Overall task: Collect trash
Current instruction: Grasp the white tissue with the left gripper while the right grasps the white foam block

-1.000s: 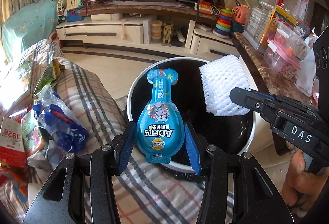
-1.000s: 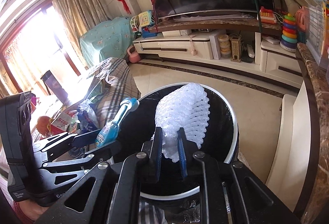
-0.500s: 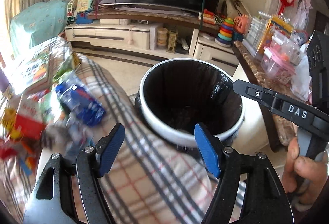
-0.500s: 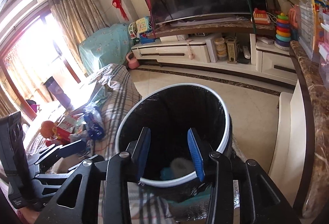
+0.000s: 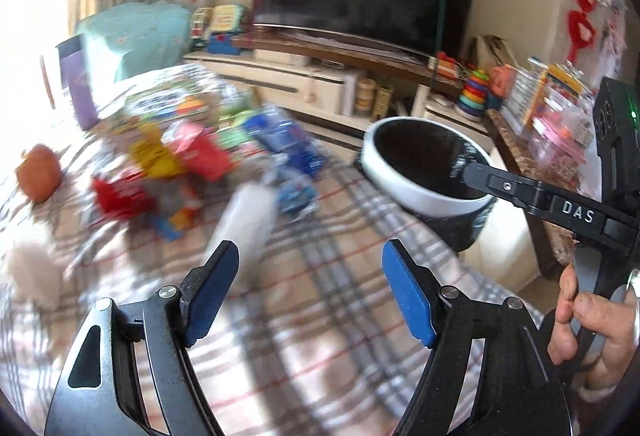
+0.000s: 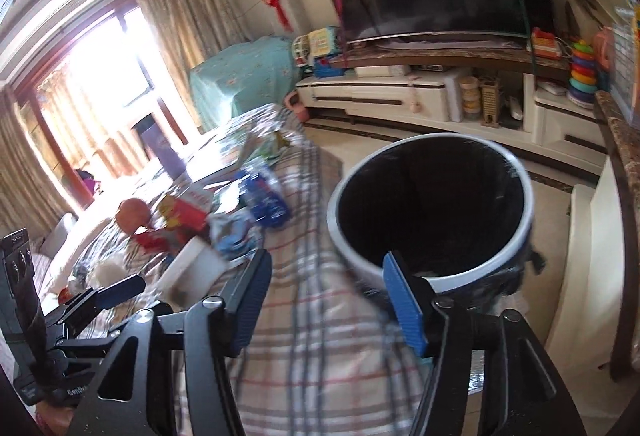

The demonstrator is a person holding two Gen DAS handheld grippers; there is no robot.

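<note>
L tool: jaws spread wide, nothing btwn them; held over bare plaid cloth, trash pile ahead-left.
R tool: jaws spread wide, empty; R finger overlaps bin's near rim in view, contact can't tell.
Bin: 1, round, white rim, black liner, stands just off table's R edge; inside too dark to see contents.
Table: plaid cloth; R edge runs right beside bin, far edge drops toward floor by TV stand.
Trash pile: on table's left-centre, blurred; count approx. 1 blue wrapper nearest bin, 1 red pack, 1 yellow pack, 1 white tube-like item lying closest to L tool; rest too smeared to count.
Orange fruit: 1, round, far left on table, apart from pile.
Open room: wide strip of bare cloth btwn pile and bin, both tools sit over it; floor gap btwn bin and TV stand.
R side: dark counter edge near bin, crowded w/ boxes and toys.
Tools apart: R tool's arm crosses over bin's R rim in L view; L tool low-left in R view.
Hand: R hand grips its tool handle.
</note>
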